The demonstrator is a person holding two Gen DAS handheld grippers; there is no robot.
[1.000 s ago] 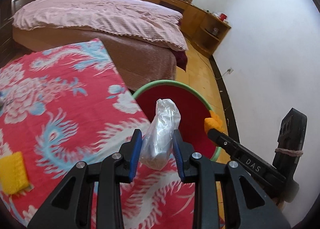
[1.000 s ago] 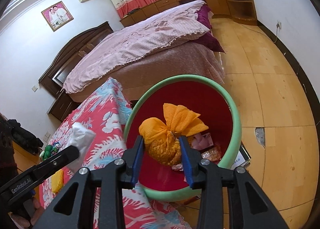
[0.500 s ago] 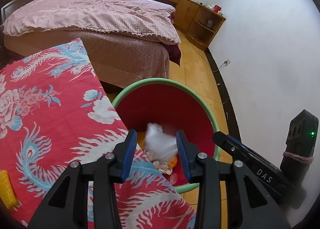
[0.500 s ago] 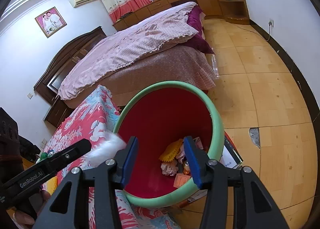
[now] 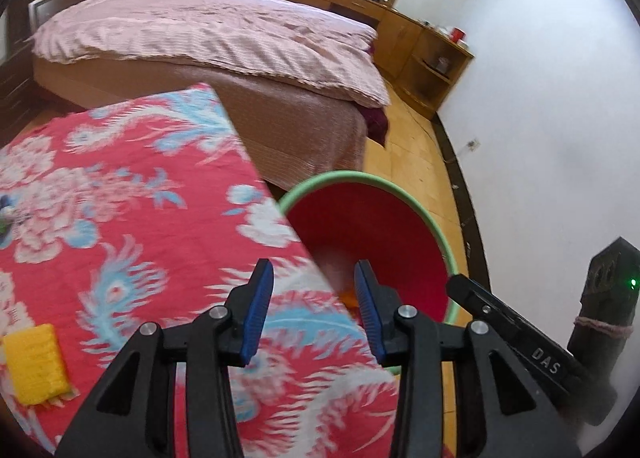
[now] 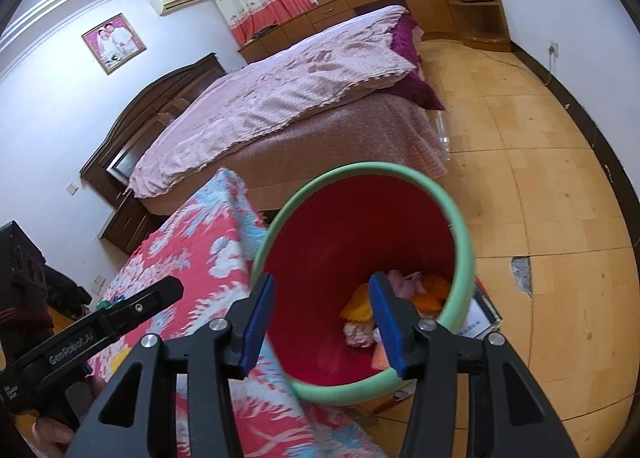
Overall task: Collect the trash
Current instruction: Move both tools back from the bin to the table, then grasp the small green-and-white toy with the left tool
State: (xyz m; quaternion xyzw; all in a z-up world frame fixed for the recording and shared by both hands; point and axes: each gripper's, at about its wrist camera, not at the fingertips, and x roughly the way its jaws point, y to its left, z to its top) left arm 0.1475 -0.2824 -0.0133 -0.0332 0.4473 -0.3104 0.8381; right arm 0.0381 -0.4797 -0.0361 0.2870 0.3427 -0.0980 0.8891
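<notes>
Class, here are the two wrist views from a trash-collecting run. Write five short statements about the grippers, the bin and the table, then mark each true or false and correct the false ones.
1. The left gripper is clamped on a plastic bag. False: it is open and holds nothing.
2. The right gripper is open and empty. True.
3. The bin is red inside with a green rim. True.
4. The bin holds nothing. False: orange and pale trash lies at its bottom.
5. A yellow sponge-like block lies on the red patterned tablecloth. True.
</notes>
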